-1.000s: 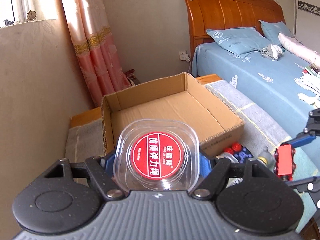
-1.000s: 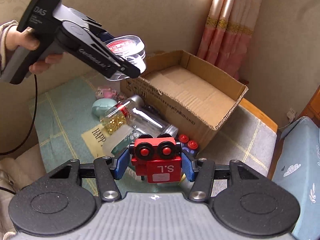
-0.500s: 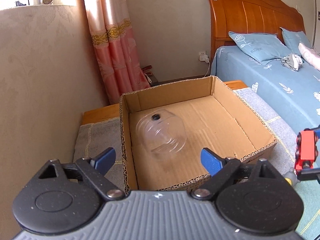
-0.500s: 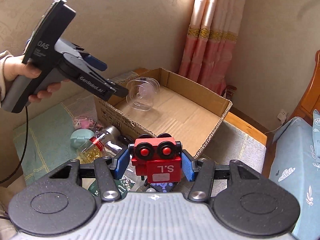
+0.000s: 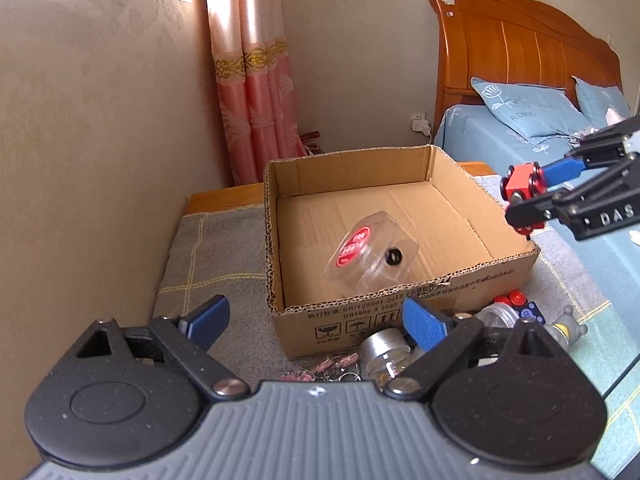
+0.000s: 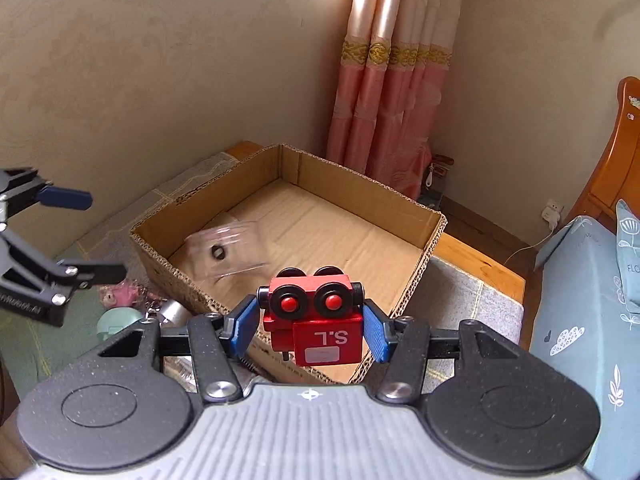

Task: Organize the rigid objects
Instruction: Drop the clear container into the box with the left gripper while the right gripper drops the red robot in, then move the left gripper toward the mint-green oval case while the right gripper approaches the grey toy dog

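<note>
Clear container [image 5: 370,256] now inside box [image 5: 472,268]

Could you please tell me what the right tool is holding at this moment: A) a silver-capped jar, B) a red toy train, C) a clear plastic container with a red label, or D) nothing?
B: the right tool has its blue pads clamped on the red toy train, near the open cardboard box.

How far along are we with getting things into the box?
Done: the clear container lies in the cardboard box; the left hand-held gripper is open. In hand: the right hand-held gripper clamps the red toy robot near the box. Left: the loose items in front of it.
</note>
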